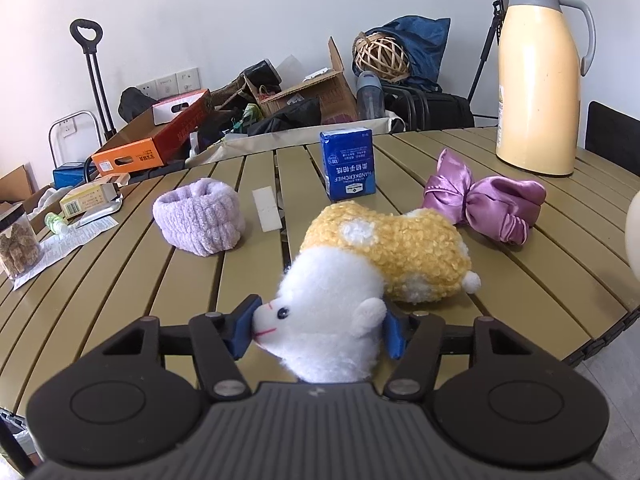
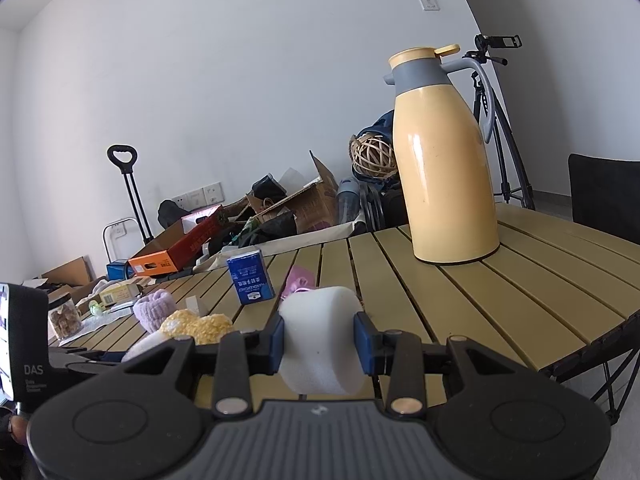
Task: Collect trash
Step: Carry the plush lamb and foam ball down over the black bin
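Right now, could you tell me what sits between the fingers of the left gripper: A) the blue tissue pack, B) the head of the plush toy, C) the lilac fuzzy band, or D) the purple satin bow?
B: the left gripper has its blue pads against the white head of the plush toy, which lies on the table.

The plush toy's (image 1: 380, 264) underside is hidden behind the left gripper's body. A pale rounded object (image 1: 633, 236) is cut off at the right edge. The bow (image 2: 298, 280) is largely hidden behind the foam (image 2: 320, 340).
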